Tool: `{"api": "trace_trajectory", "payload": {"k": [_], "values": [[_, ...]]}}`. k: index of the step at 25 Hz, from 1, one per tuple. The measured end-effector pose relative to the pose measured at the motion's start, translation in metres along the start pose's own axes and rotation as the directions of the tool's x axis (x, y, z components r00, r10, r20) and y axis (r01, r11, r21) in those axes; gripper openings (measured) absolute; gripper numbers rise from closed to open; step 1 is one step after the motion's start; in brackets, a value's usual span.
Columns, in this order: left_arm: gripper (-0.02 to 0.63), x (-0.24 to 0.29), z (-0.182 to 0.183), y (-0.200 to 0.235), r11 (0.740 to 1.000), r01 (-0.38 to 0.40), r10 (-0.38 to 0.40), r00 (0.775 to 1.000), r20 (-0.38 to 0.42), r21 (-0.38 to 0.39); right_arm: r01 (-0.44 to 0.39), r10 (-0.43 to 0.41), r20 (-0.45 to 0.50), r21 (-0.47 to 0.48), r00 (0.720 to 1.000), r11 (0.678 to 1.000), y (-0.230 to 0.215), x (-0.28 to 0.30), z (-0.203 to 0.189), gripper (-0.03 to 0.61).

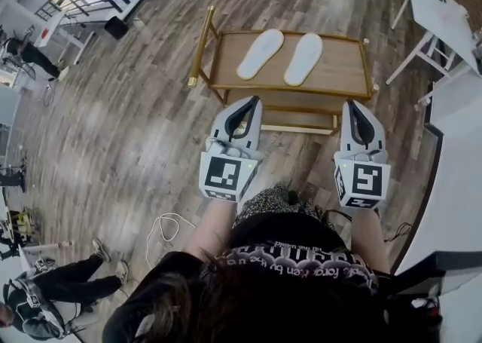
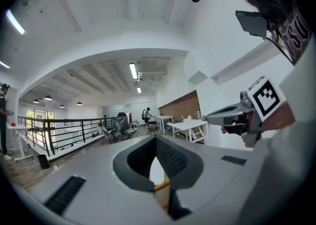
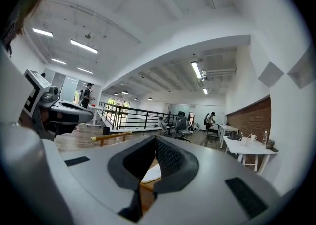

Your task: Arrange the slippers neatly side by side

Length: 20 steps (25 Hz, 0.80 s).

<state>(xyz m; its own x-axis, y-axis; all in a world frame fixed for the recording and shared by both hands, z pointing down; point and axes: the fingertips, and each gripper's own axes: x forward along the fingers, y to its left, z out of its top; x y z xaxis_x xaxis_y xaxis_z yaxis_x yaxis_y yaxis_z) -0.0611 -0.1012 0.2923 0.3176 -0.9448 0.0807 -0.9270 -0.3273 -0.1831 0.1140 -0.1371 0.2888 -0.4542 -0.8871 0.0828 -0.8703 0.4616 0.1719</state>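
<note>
Ahead, slippers [image 1: 260, 53] lie on the cart [image 1: 340, 64]; left gripper [image 1: 252, 102] and right gripper [image 1: 354, 105] closed, empty.

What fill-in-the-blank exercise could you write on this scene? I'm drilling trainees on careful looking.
1. The slippers are ___ in colour.
2. They lie on the ___ shelf of the wooden cart.
3. The left gripper and the right gripper each hold ___.
4. Both grippers' jaws are ___.
Missing words: white; top; nothing; shut.
</note>
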Motion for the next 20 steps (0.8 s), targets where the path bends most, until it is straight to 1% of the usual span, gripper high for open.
{"api": "trace_trajectory", "payload": {"k": [4, 7, 14, 17, 20], "values": [[-0.012, 0.028, -0.018, 0.025, 1.0, -0.005, 0.004, 1.0, -0.025, -0.026, -0.011, 0.011, -0.038, 0.011, 0.999, 1.0, 0.0, 0.041, -0.017, 0.005], [-0.012, 0.058, -0.028, 0.047, 0.999, 0.018, -0.019, 0.999, -0.033, -0.032, 0.003, -0.002, -0.067, 0.01, 0.998, 1.0, -0.003, 0.076, -0.027, 0.005], [-0.012, 0.141, -0.048, 0.123, 0.995, 0.097, -0.098, 0.994, -0.042, -0.038, 0.091, -0.084, -0.148, 0.042, 0.985, 0.995, -0.013, 0.169, -0.042, 0.005], [-0.012, 0.171, -0.054, 0.155, 0.992, 0.12, -0.121, 0.992, -0.045, -0.037, 0.14, -0.125, -0.196, 0.065, 0.973, 0.988, -0.017, 0.2, -0.055, 0.005], [-0.012, 0.192, -0.061, 0.172, 0.986, 0.16, -0.161, 0.986, -0.051, -0.037, 0.184, -0.156, -0.251, 0.092, 0.955, 0.979, -0.018, 0.222, -0.071, 0.006]]}}
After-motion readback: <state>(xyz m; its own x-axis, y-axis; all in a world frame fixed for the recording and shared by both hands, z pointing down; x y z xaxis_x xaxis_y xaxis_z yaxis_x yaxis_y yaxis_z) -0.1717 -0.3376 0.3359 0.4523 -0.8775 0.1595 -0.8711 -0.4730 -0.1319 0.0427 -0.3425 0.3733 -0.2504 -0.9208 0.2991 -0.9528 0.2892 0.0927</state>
